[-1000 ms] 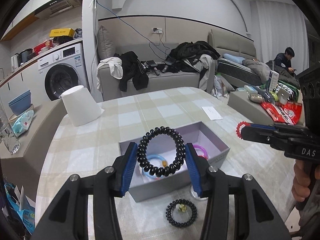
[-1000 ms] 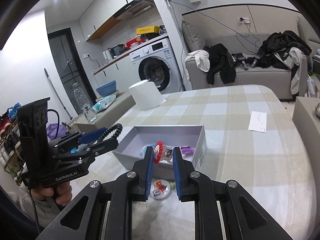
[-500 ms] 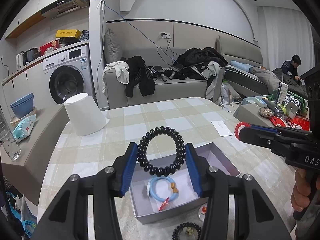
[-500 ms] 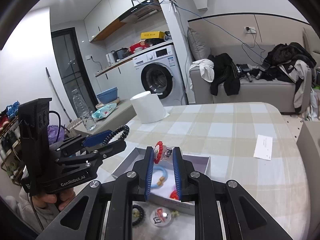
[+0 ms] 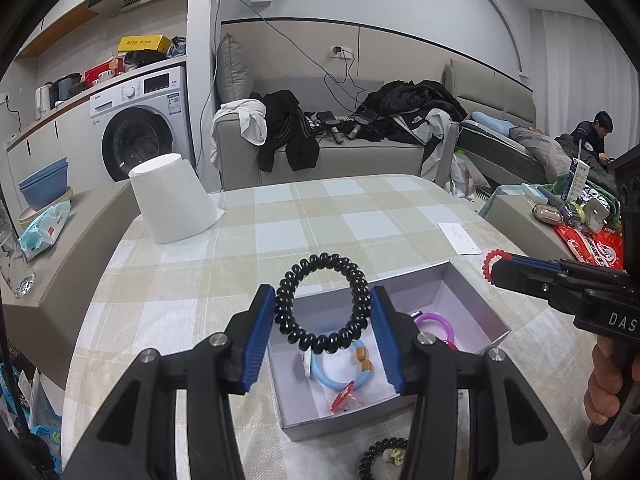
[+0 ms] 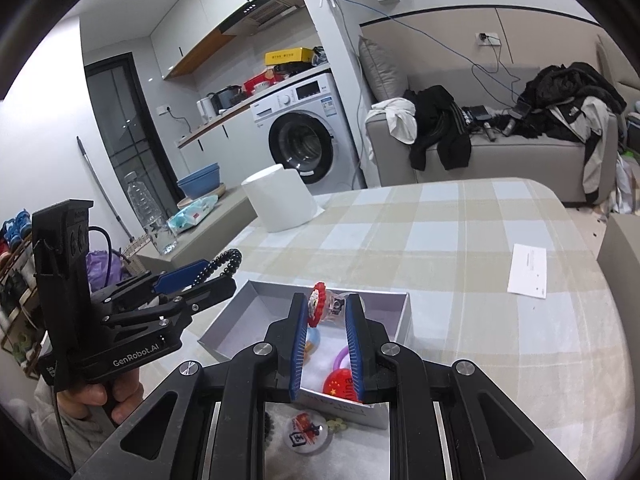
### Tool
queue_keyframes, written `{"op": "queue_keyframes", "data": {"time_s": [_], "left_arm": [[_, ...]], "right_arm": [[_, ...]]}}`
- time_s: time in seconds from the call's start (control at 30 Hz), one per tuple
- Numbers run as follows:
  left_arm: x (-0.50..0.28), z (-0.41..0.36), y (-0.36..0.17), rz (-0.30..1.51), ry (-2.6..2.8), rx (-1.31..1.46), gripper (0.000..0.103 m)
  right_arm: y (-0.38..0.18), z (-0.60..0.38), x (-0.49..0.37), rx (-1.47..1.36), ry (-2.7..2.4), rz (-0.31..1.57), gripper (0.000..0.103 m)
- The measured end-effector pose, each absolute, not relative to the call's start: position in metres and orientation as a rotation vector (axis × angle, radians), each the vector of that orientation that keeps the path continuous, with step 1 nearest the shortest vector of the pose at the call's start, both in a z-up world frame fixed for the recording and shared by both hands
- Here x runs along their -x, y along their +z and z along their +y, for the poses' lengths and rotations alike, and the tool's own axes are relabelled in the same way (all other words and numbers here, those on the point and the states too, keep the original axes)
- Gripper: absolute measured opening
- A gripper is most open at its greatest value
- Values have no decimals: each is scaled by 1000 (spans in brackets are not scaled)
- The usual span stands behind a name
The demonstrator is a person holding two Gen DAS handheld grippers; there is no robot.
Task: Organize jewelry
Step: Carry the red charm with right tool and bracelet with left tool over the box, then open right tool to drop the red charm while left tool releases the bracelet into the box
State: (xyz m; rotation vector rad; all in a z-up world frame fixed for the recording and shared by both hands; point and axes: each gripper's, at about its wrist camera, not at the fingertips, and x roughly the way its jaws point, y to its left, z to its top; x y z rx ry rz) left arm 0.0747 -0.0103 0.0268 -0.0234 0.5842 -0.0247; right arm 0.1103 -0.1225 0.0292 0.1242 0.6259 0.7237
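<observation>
Your bench (image 5: 360, 216) carries a checked cloth and, near its front edge, an open shallow grey box (image 5: 476, 300). Inside the box lie a light blue ring with amber beads (image 5: 340, 372), a purple ring (image 5: 434, 326) and a small red tag (image 5: 342, 396).

Your left gripper (image 5: 322, 308) hangs over the near left part of the box. Its jaws pinch a black spiral hair tie (image 5: 320, 304) across its width, holding it as an upright loop of glossy coils.

Your right gripper (image 6: 328, 312) hangs over the box. Its jaws are nearly together, pinching a small clear charm with a red toothed rim (image 6: 320, 306).

A second black coil ring (image 5: 380, 458) lies on the cloth in front of the box, beside a round badge (image 6: 306, 434).
</observation>
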Motion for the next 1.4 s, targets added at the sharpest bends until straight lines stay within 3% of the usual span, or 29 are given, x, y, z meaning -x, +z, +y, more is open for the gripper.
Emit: {"op": "queue_keyframes", "data": {"time_s": [1.17, 1.33, 1.4], "left_arm": [[-81, -11, 17, 628, -39, 28, 43], [-79, -19, 16, 630, -68, 20, 48], [-77, -21, 16, 628, -70, 16, 58]], "right_arm": [[18, -113, -108, -88, 704, 668, 21], [18, -119, -101, -80, 686, 661, 38], [15, -122, -97, -73, 681, 670, 48]]}}
